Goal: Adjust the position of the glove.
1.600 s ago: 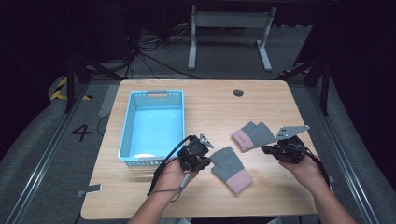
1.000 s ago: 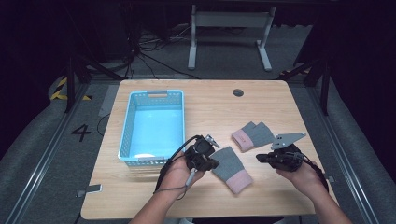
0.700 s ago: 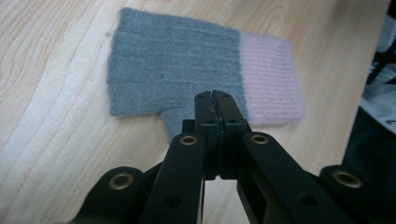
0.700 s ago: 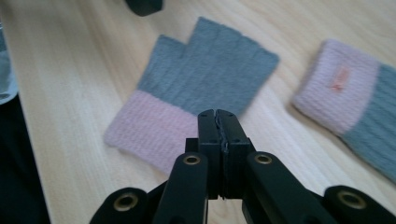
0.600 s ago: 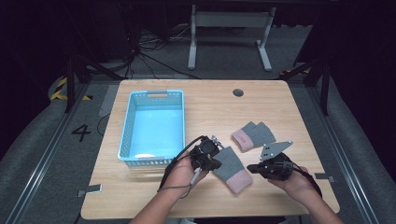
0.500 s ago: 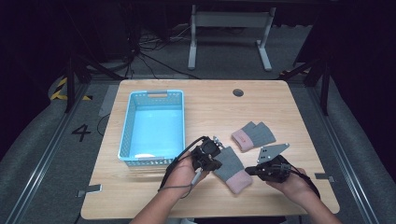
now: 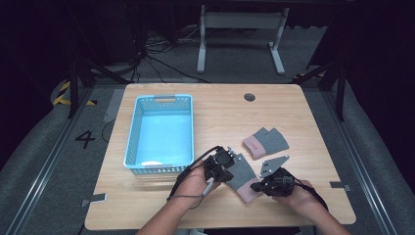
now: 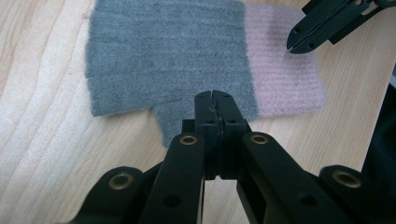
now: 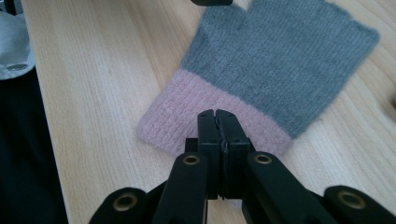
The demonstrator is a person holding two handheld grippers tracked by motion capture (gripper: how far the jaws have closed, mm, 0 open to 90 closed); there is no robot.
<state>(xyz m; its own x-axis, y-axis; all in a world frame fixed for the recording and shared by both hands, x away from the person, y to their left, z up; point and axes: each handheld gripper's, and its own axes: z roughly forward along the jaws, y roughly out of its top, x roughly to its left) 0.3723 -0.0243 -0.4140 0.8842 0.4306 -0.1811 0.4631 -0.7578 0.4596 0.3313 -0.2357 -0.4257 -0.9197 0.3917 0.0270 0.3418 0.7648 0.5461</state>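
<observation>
A fingerless glove (image 7: 243,177), grey with a pink cuff, lies flat near the table's front edge. A matching glove (image 7: 265,142) lies just behind it. My left gripper (image 7: 229,169) is at the near glove's left side, jaws shut and holding nothing, with its tips over the grey thumb part (image 8: 177,119). My right gripper (image 7: 255,186) comes from the right, also shut and holding nothing, its tips (image 9: 216,115) over the pink cuff (image 9: 187,109). The right gripper's jaws (image 8: 312,29) appear at the top right of the left gripper view.
A light blue plastic basket (image 7: 132,142) stands on the left half of the wooden table (image 7: 303,112), close to my left hand. A round cable hole (image 7: 249,97) sits near the far edge.
My right hand has moved left and toward the front edge, down to the near glove's cuff. My left hand has edged slightly right onto the glove. Both gloves lie as before.
</observation>
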